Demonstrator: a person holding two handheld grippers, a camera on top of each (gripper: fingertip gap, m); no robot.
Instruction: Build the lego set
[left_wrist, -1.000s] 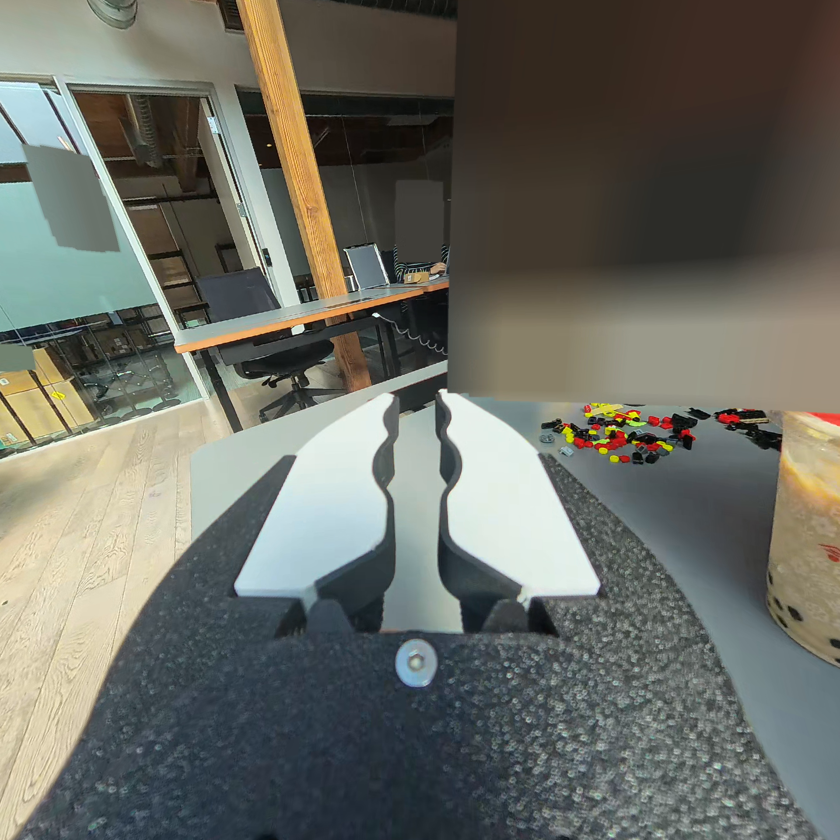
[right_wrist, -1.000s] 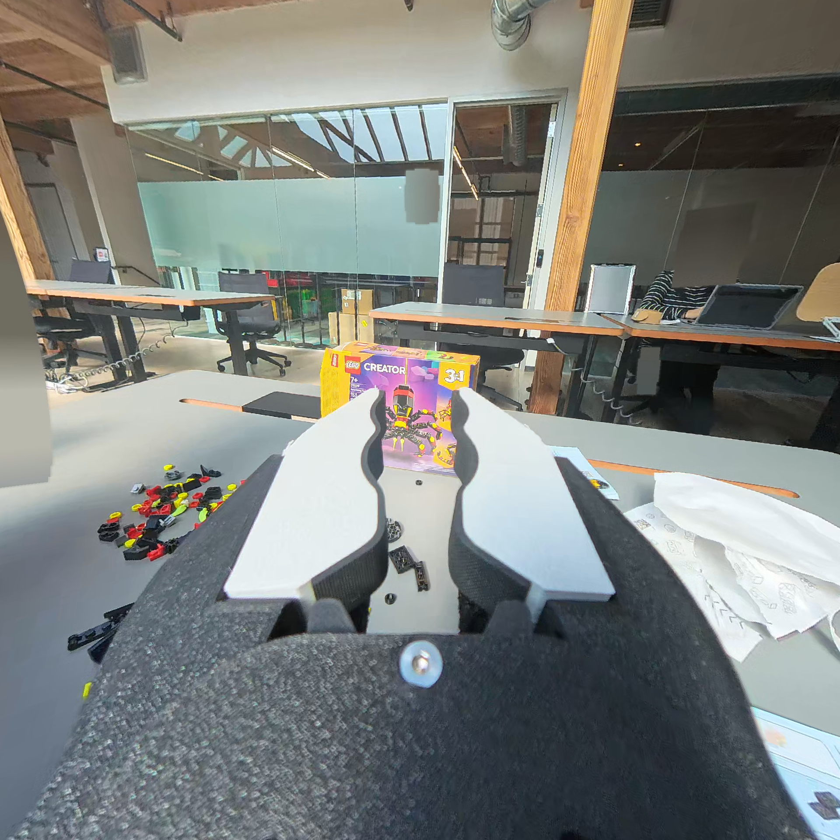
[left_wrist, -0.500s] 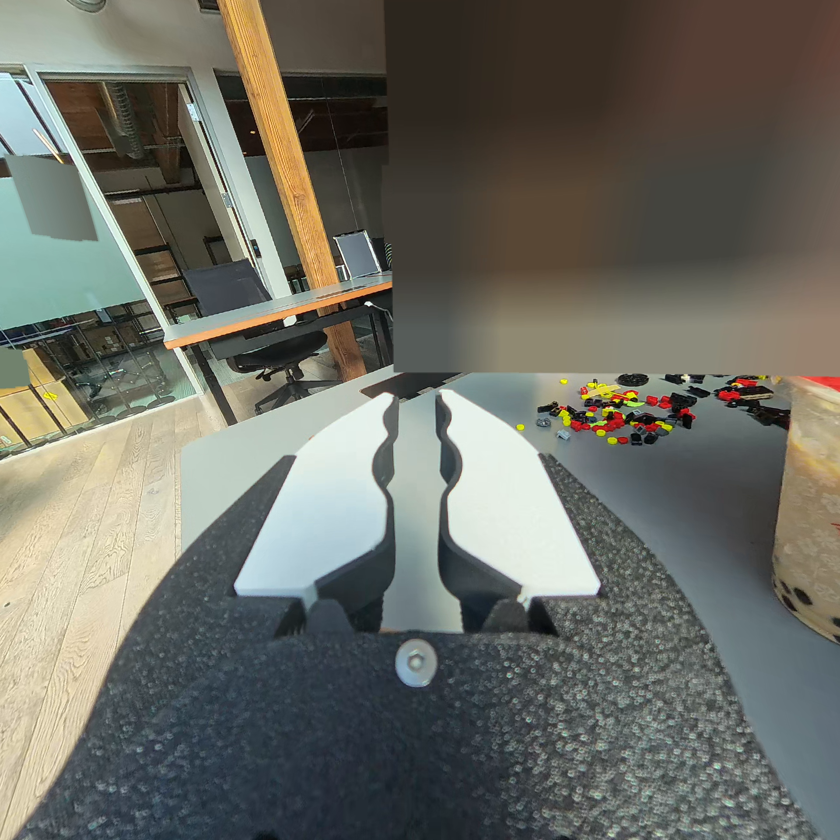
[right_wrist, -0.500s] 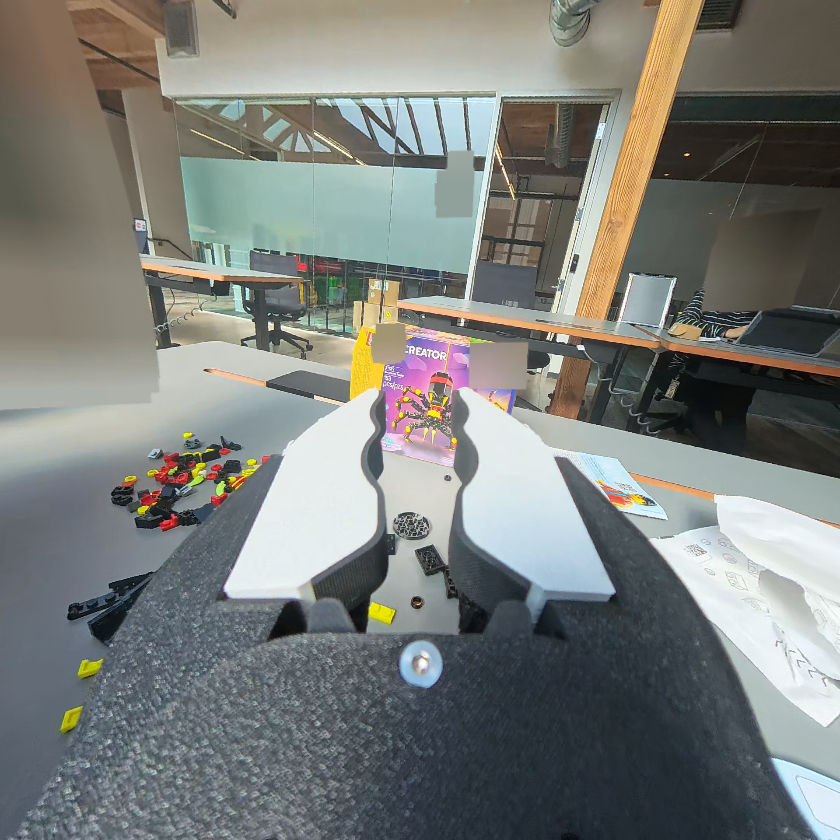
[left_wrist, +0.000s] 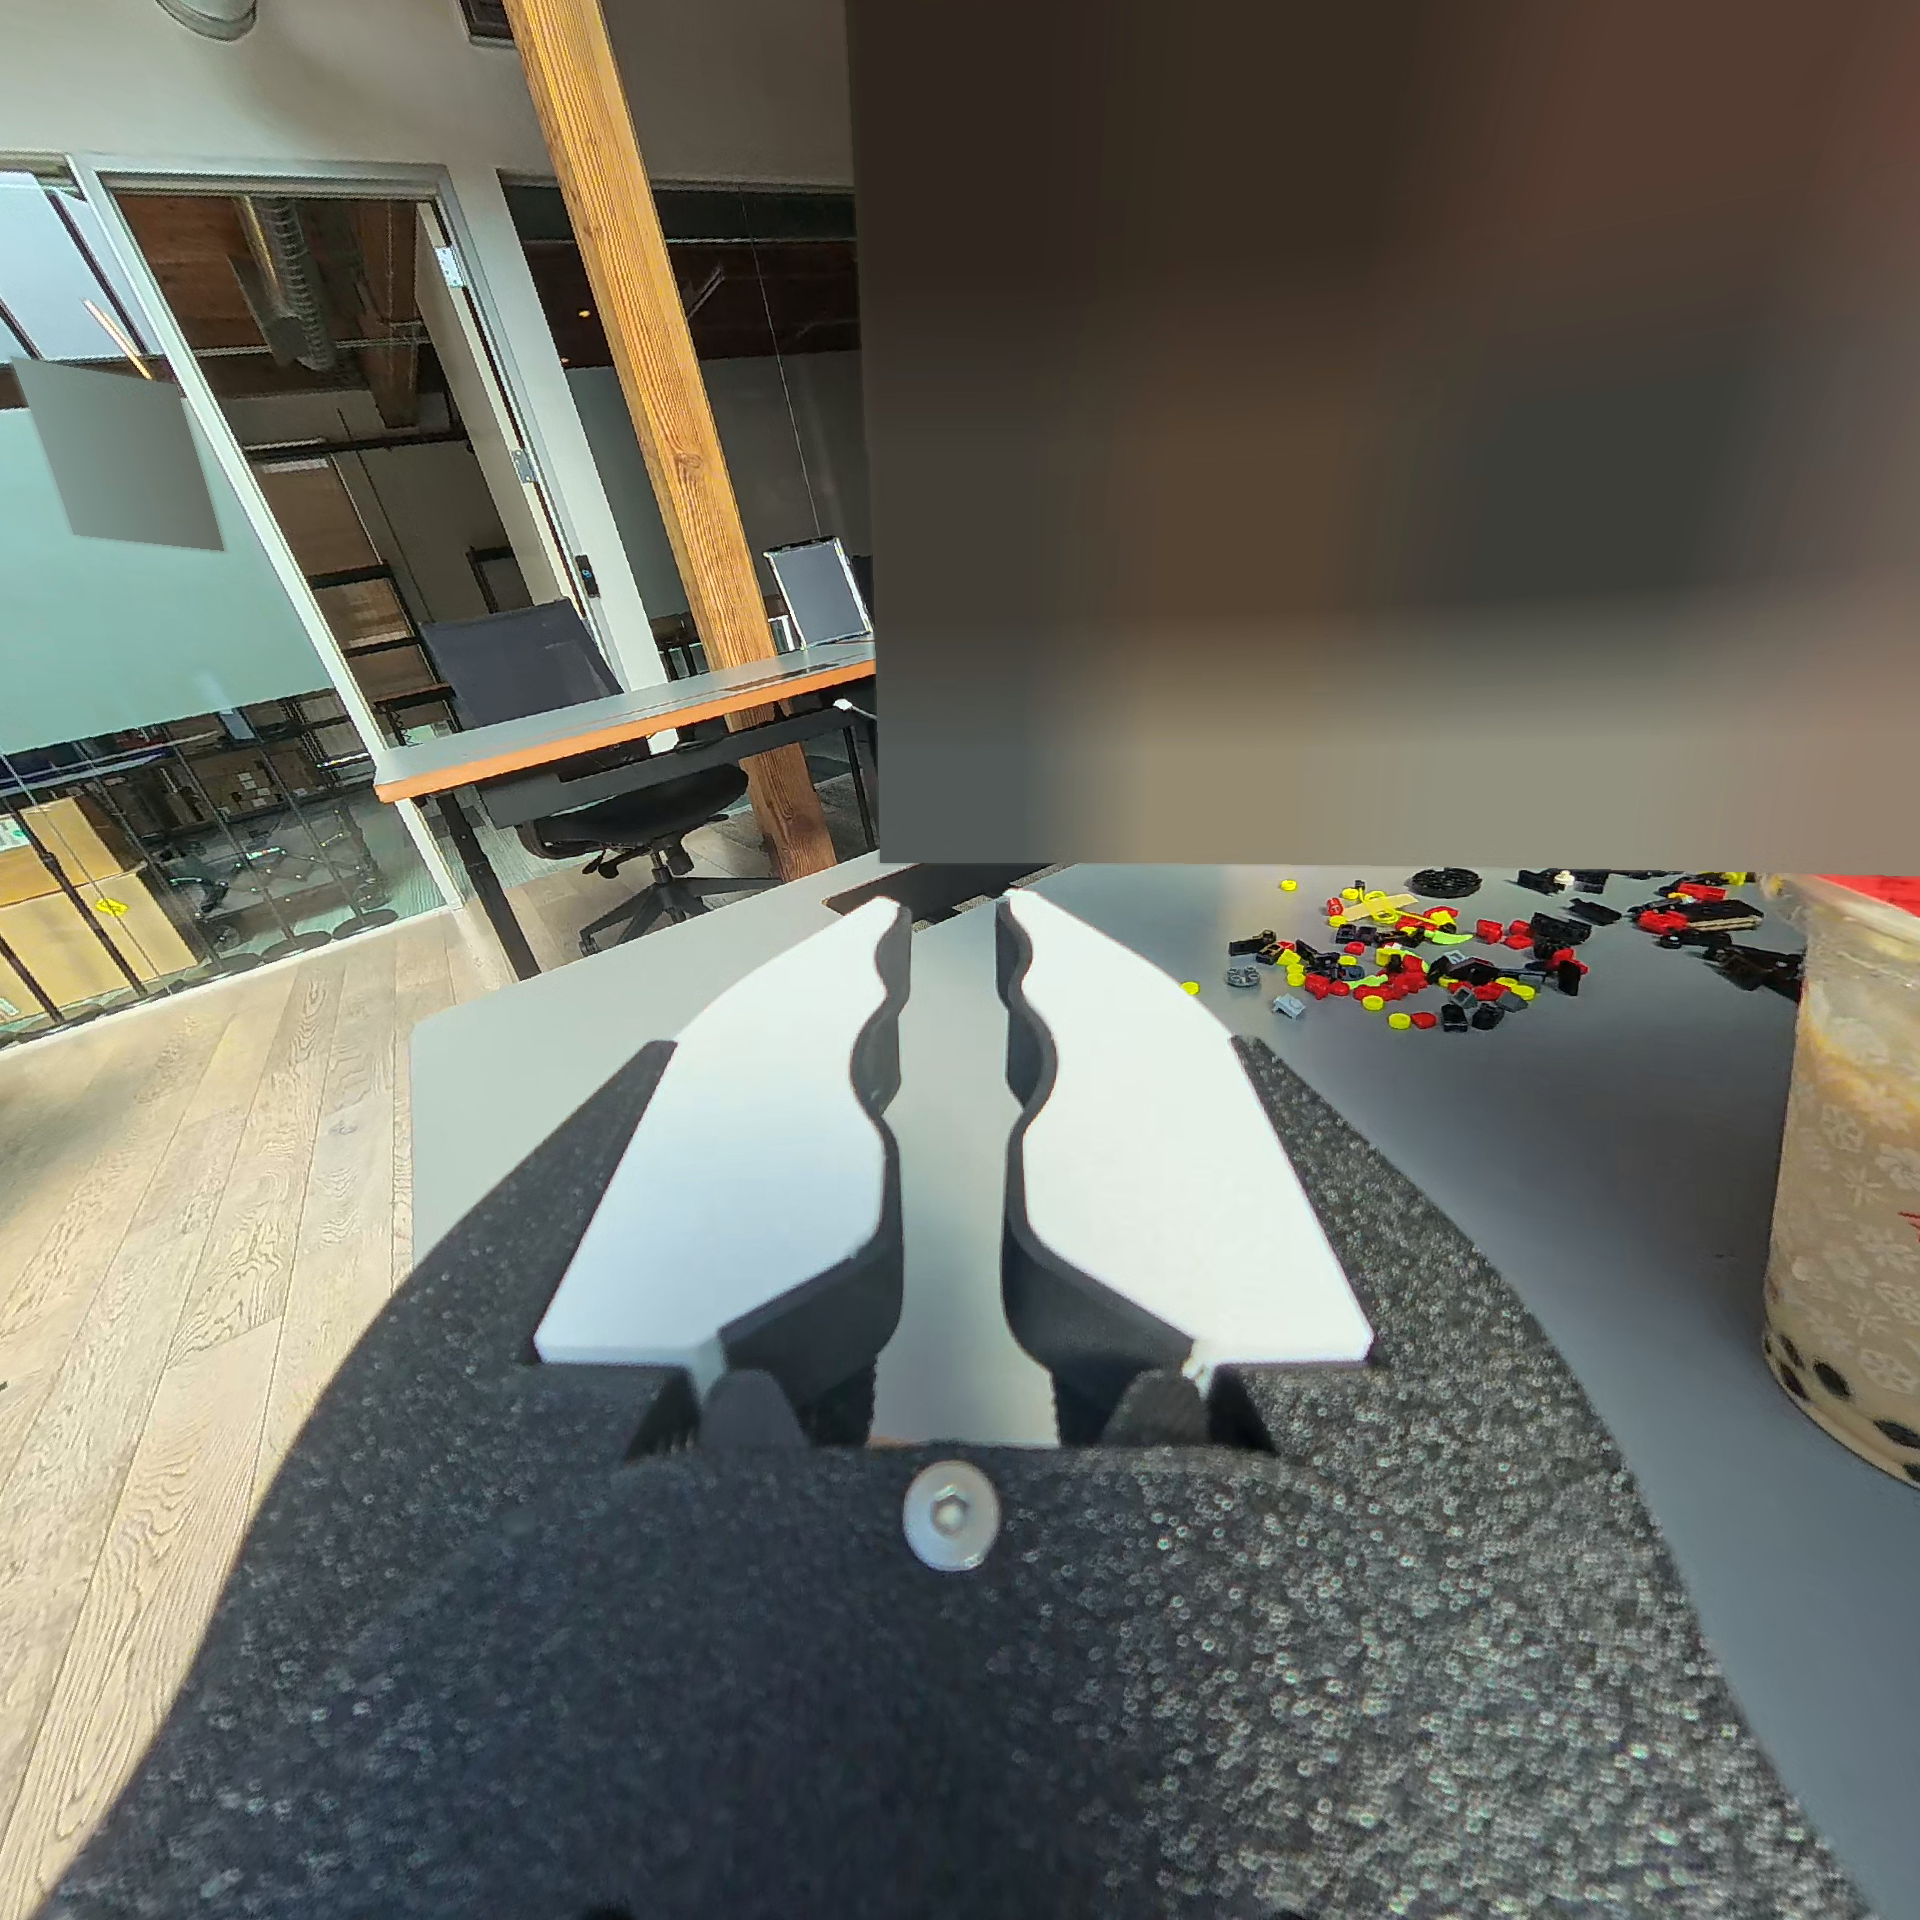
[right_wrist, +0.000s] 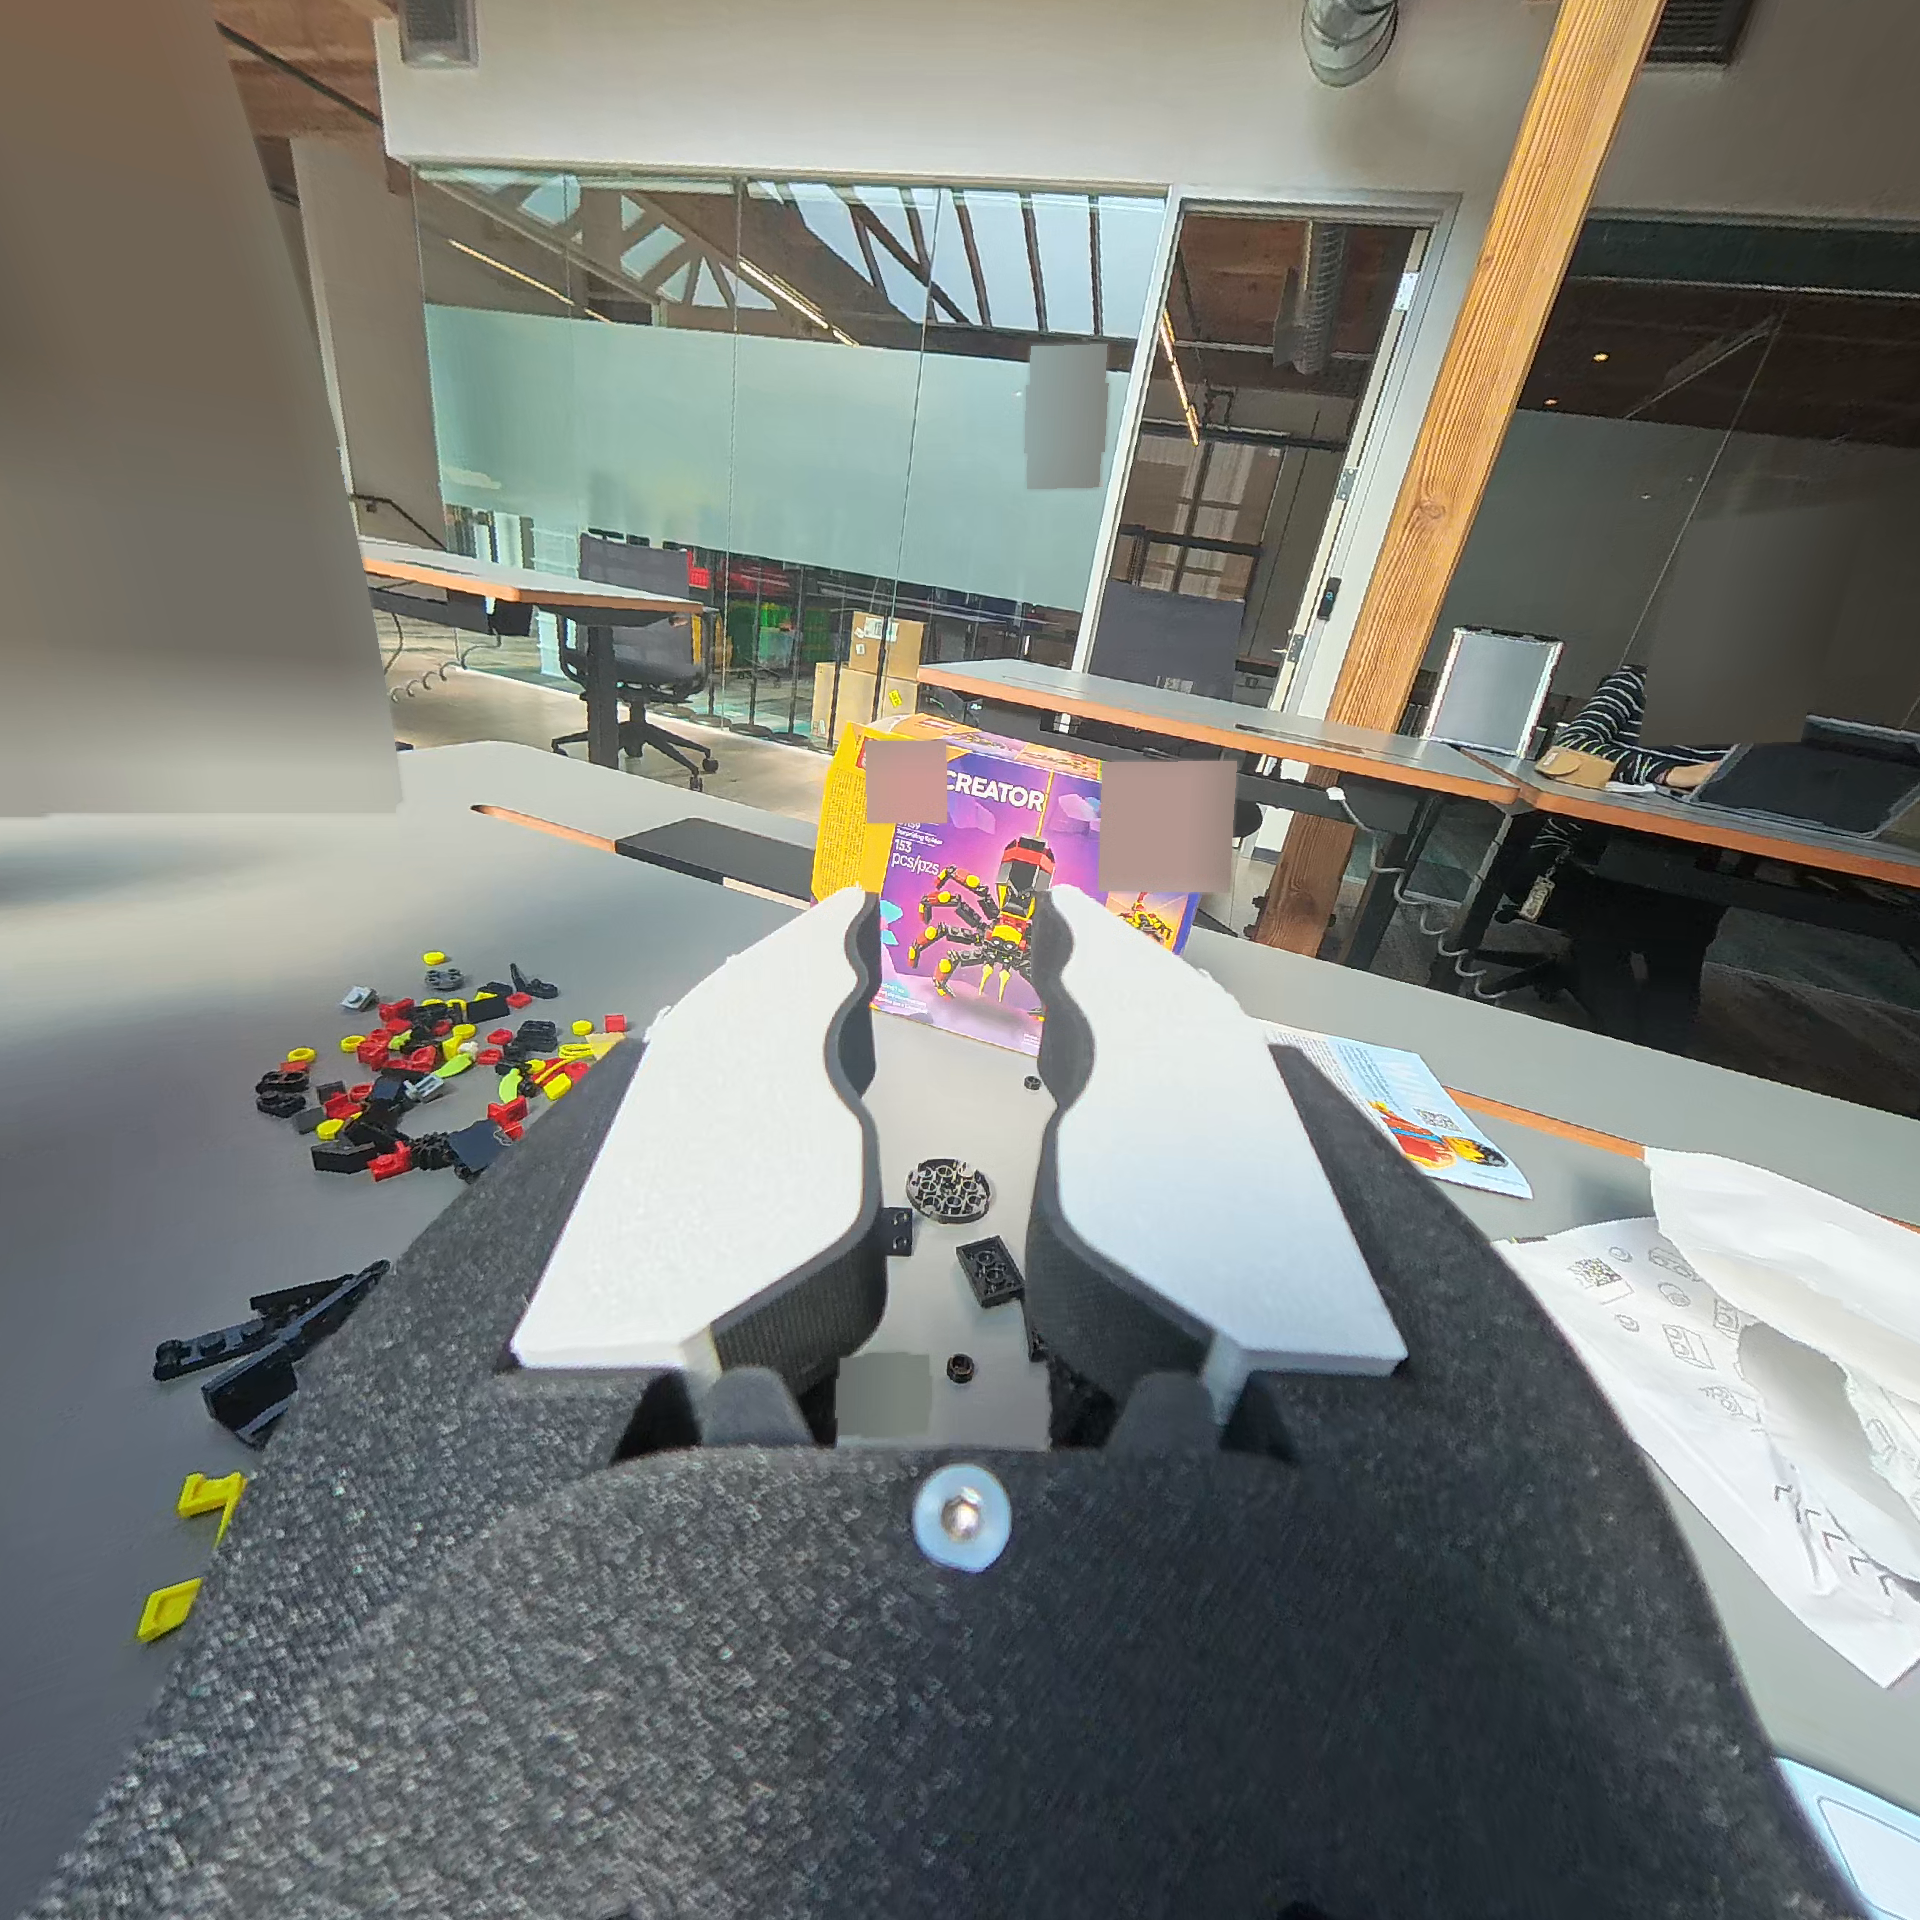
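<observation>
Table (right_wrist: 260, 883), grey, fills both my views, w/ everything on it. Next biggest: lego box (right_wrist: 997, 904), purple front w/ yellow side, upright at the far edge, dead ahead of my right gripper (right_wrist: 951, 914). White torn paper bags (right_wrist: 1766, 1351) lie crumpled to the right, a printed leaflet (right_wrist: 1423, 1122) just beyond them. Drink cup (left_wrist: 1849, 1195), milky w/ dark pearls at the bottom, stands at the right edge of the left view, near my left gripper (left_wrist: 948, 914).

Both grippers hover over the table w/ jaws parted, nothing between them; left gap is narrow, right gap wider.

Loose piece pile (right_wrist: 426, 1060), red/yellow/black, sits left of the right gripper; the same pile (left_wrist: 1403, 966) shows ahead-right in the left view. Long black pieces (right_wrist: 260, 1340) lie nearer me, apart from the pile. Under the right gripper's gap: black round plate (right_wrist: 948, 1187), small black plate (right_wrist: 992, 1268) just behind it, tiny black stud (right_wrist: 961, 1367). Two yellow bits (right_wrist: 197, 1538) at lower left.
</observation>
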